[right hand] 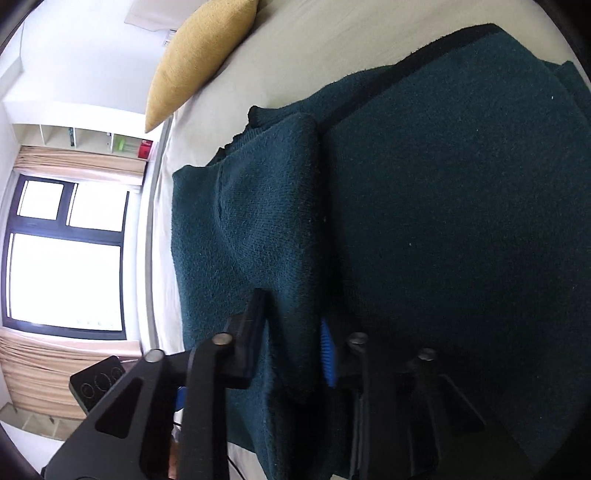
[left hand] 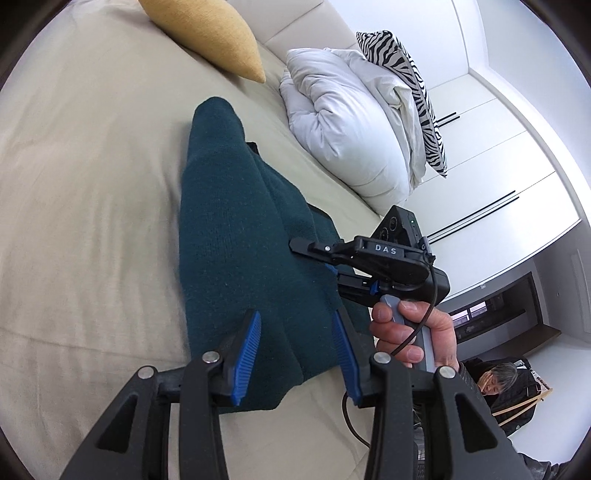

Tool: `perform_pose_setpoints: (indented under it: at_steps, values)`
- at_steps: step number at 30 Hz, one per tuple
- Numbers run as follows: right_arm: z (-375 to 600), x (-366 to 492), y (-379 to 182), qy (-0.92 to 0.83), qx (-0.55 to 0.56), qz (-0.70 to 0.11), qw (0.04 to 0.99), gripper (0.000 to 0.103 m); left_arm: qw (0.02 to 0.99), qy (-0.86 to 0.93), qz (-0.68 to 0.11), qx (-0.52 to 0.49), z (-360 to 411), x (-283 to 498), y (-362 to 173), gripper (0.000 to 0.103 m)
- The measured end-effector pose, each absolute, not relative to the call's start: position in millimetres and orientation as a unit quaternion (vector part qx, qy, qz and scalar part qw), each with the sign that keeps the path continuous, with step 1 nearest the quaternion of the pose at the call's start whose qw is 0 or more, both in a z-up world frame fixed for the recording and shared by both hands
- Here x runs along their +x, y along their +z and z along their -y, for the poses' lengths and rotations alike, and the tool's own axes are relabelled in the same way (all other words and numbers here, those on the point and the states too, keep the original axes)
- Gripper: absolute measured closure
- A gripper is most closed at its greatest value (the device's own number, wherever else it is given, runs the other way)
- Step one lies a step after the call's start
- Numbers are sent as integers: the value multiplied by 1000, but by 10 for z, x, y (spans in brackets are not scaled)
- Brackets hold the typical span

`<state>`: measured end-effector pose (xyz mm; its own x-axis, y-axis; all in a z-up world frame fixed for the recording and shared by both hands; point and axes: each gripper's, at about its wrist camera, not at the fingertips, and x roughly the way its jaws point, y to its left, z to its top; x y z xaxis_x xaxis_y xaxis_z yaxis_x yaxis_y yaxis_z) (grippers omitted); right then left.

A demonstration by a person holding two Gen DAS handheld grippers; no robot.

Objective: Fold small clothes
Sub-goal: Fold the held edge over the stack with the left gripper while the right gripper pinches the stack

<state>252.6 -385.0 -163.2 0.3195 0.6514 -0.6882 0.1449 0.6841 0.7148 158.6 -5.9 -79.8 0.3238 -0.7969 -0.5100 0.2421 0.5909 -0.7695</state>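
A dark teal knit sweater (left hand: pixel 236 229) lies partly folded on the beige bed sheet (left hand: pixel 85 192). My left gripper (left hand: pixel 295 325) is open just above the sweater's near edge, its blue pads either side of the knit. In the left wrist view my right gripper (left hand: pixel 317 254) lies at the sweater's right edge with its jaws close together, a hand on its handle. In the right wrist view the right gripper (right hand: pixel 291 321) straddles a raised fold of the sweater (right hand: pixel 443 192), with knit between the fingers. Whether it pinches the fold is unclear.
A yellow pillow (left hand: pixel 207 33) lies at the head of the bed. A white duvet bundle (left hand: pixel 351 122) with a zebra cushion (left hand: pixel 410 92) sits to the right. A window (right hand: pixel 66 258) and the bed edge show in the right wrist view. A person (left hand: pixel 498 380) sits low right.
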Motion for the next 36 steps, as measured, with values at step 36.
perform_pose_setpoints:
  at_steps: [36]
  values:
    - [4905,1963,-1086,88,325,-501,797,90,754,-367,-490,-237,576,1584,-682,61]
